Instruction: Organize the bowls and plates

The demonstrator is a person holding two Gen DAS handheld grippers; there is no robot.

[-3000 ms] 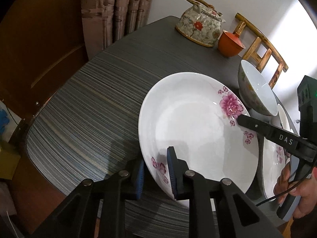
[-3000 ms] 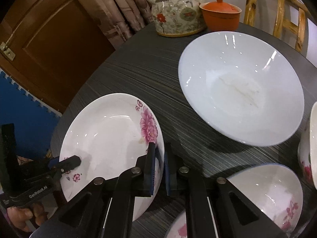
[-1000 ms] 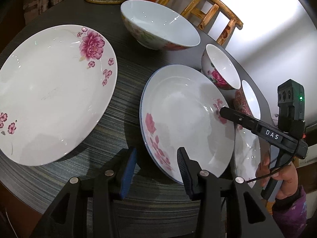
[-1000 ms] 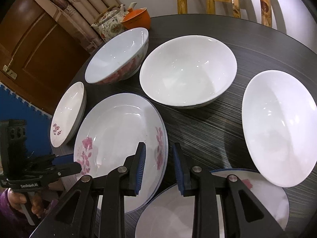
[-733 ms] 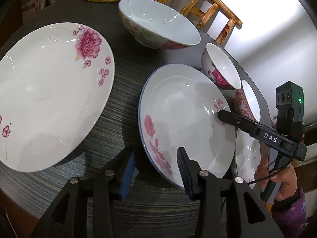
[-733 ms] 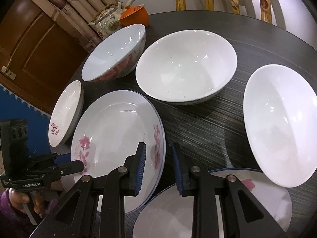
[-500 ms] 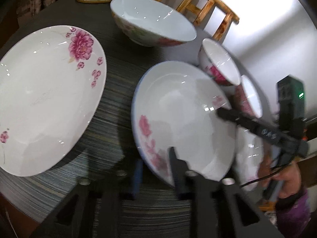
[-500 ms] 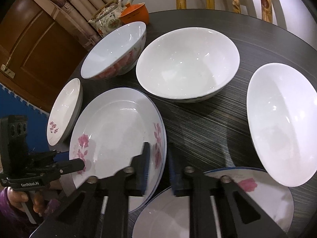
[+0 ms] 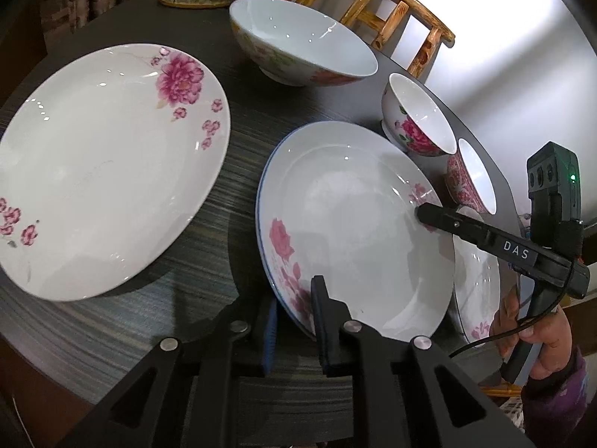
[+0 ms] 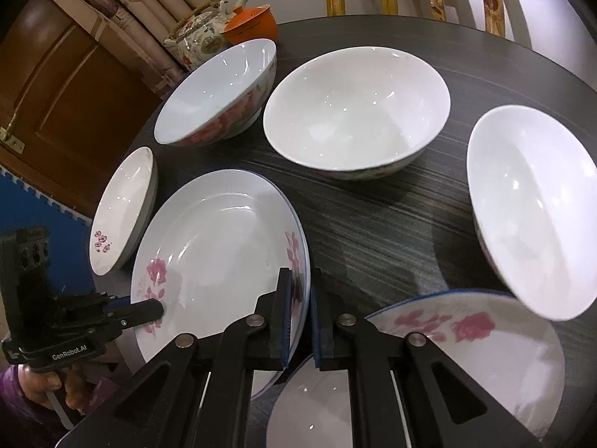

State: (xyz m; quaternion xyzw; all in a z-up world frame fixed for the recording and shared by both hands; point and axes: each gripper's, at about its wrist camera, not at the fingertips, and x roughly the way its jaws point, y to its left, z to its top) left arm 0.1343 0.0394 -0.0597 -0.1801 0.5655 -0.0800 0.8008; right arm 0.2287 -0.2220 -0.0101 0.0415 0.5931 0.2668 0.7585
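A white plate with pink roses and a thin blue rim [image 9: 354, 224] [image 10: 224, 246] lies on the dark striped table [image 9: 231, 171]. My left gripper [image 9: 294, 295] is shut on its near rim in the left wrist view. My right gripper [image 10: 300, 280] is shut on the opposite rim. Each wrist view shows the other tool across the plate: the right gripper [image 9: 419, 211] and the left gripper [image 10: 156, 308], each held by a hand. A large peony plate [image 9: 104, 171] [image 10: 123, 209] rests beside it.
Around the plate stand a flowered bowl [image 9: 298, 37] [image 10: 216, 89], two plain white bowls [image 10: 354, 104] [image 10: 533, 205], two small bowls [image 9: 414, 127] [image 9: 470, 183] and another rose plate [image 10: 447, 366]. A teapot [image 10: 197, 37], an orange cup [image 10: 253, 24] and a wooden chair [image 9: 391, 11] are at the back.
Both grippers, open around the rose plate's opposite rims a second ago, have closed on them. Three seconds ago they held the peony plate, which now lies to the side.
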